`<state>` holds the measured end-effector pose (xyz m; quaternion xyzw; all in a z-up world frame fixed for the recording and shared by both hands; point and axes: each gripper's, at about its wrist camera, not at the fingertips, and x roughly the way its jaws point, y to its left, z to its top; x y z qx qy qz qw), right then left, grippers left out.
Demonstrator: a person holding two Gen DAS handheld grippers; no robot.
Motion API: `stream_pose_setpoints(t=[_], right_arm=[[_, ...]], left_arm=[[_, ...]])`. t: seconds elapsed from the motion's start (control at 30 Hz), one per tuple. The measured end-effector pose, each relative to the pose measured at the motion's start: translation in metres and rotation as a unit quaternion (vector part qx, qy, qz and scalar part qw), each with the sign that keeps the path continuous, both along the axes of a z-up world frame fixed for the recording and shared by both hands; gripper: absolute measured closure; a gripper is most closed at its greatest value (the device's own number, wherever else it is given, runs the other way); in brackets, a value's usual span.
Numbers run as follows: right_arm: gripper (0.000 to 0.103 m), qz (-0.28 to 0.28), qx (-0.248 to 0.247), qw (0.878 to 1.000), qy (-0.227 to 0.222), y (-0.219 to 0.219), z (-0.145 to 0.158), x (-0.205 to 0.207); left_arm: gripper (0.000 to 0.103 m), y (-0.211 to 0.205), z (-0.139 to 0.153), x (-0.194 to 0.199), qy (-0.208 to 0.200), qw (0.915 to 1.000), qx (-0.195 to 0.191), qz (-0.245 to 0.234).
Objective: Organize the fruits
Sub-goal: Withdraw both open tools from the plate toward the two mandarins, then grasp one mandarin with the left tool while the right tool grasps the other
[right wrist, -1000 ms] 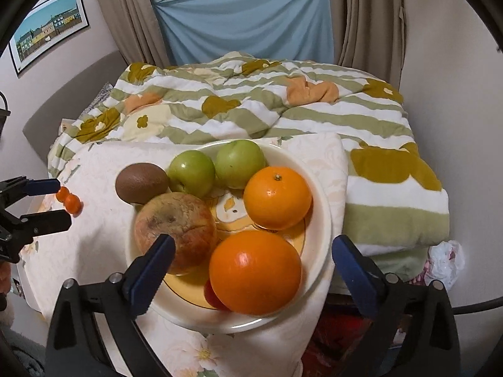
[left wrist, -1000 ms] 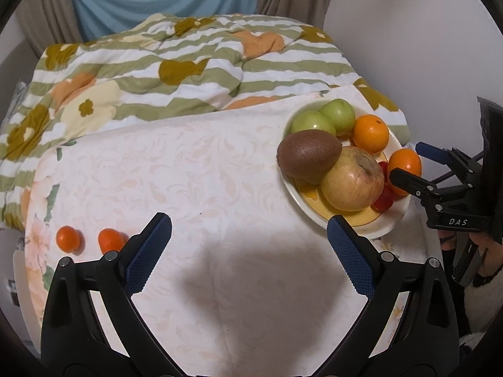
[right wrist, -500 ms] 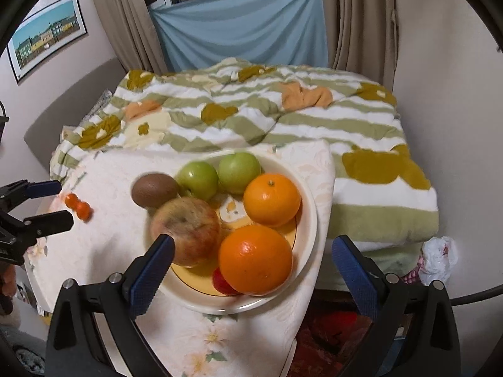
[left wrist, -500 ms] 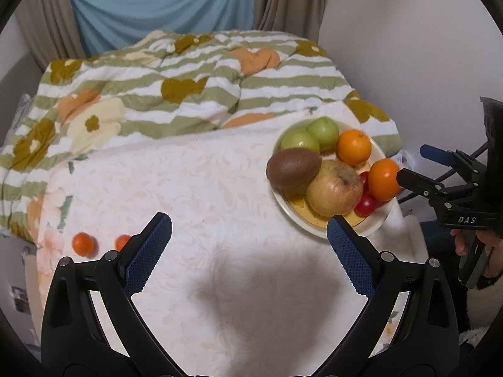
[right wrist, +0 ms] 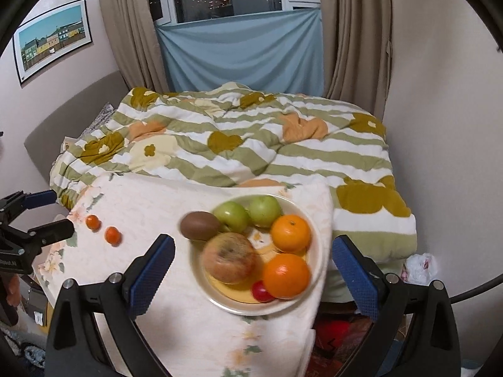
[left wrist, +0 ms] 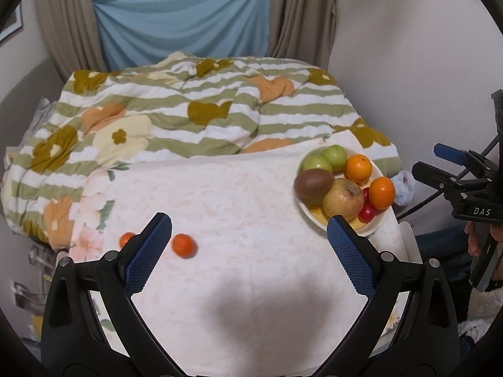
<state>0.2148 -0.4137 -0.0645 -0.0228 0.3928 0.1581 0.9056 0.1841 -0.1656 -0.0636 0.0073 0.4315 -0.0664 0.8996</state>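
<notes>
A cream plate (right wrist: 316, 270) at the table's right end holds a kiwi (right wrist: 200, 225), a big bruised apple (right wrist: 229, 258), two green apples (right wrist: 232, 215), two oranges (right wrist: 286, 276) and a small red fruit (right wrist: 261, 292). The plate also shows in the left wrist view (left wrist: 375, 224). Two small orange fruits (left wrist: 184, 245) (left wrist: 126, 239) lie on the tablecloth at the left, also seen in the right wrist view (right wrist: 112, 235). My left gripper (left wrist: 248, 251) is open and empty above the cloth. My right gripper (right wrist: 253, 276) is open and empty, raised over the plate.
The table wears a pale floral cloth (left wrist: 239, 207). Behind it lies a bed with a green striped flower quilt (right wrist: 251, 144). A wall stands close on the right. A white plastic bag (right wrist: 419, 265) lies on the floor at the right.
Both grippers have pulled back and up from the table. The plate and fruits look smaller and farther. More of the bed and window shows.
</notes>
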Motion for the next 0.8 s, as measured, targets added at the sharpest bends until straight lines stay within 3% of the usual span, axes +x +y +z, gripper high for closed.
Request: stream_pose_setpoints(t=[0.4, 0.8], right_arm=[[0.003, -0.021, -0.012, 1.0, 0.008, 0.097, 0.01, -0.015], [0.003, -0.053, -0.011, 0.997, 0.051, 0.201, -0.025, -0.023]], left_arm=[[0.0, 0.119, 0.003, -0.006, 0.003, 0.9998, -0.013, 0.012], [0.0, 0.216, -0.025, 0.013, 0.038, 0.9981, -0.021, -0.045]])
